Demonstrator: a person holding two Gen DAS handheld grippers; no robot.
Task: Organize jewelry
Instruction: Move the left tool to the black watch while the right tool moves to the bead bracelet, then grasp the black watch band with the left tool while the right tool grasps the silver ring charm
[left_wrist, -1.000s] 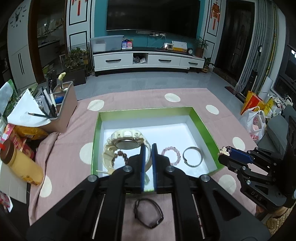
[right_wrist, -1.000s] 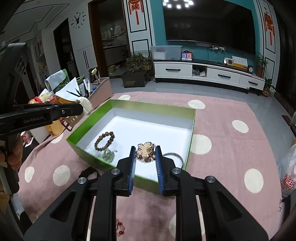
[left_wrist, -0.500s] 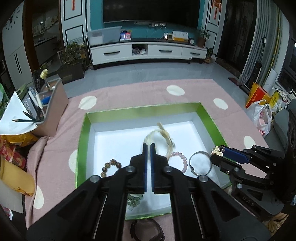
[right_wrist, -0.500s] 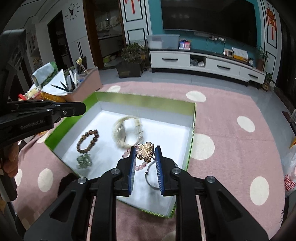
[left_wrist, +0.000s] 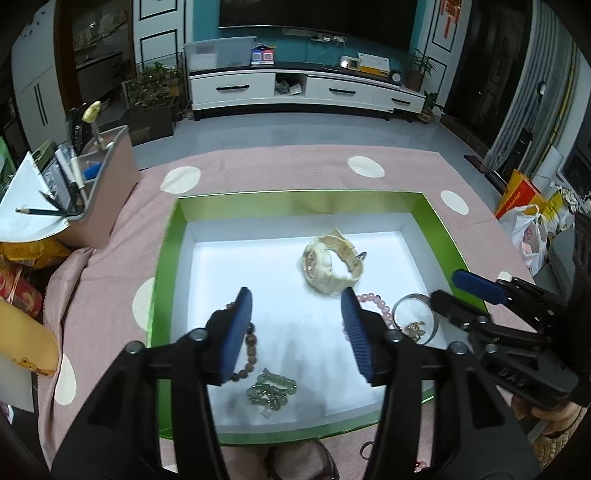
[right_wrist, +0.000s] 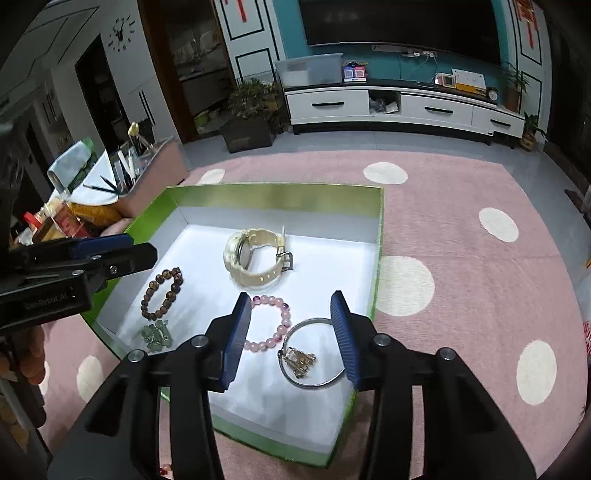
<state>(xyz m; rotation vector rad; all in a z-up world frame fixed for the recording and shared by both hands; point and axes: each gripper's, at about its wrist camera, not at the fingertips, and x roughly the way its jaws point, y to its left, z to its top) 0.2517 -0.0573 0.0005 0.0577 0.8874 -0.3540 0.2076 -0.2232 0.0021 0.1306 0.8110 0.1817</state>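
Observation:
A green box (left_wrist: 166, 236) (right_wrist: 376, 258) with a white floor lies on a pink dotted cloth. In it lie a cream watch (left_wrist: 330, 264) (right_wrist: 255, 260), a brown bead bracelet (right_wrist: 162, 293) (left_wrist: 251, 343), a green bead piece (left_wrist: 271, 393) (right_wrist: 157, 336), a pink bead bracelet (right_wrist: 267, 325) (left_wrist: 373, 301), a silver bangle (right_wrist: 314, 350) (left_wrist: 415, 317) and a gold flower brooch (right_wrist: 301, 362) (left_wrist: 415, 328) inside the bangle. My left gripper (left_wrist: 297, 332) is open and empty above the box. My right gripper (right_wrist: 290, 338) is open and empty above the pink bracelet and the bangle.
A dark bracelet (left_wrist: 303, 461) lies on the cloth in front of the box. A pink organizer with pens (left_wrist: 99, 192) and snack packs (left_wrist: 22, 291) stand at the left. Small red beads (right_wrist: 164, 470) lie by the box's near edge.
Both grippers have opened. The left one let go of the cream watch, which now lies in the box. The right one let go of the gold brooch, which now lies inside the bangle.

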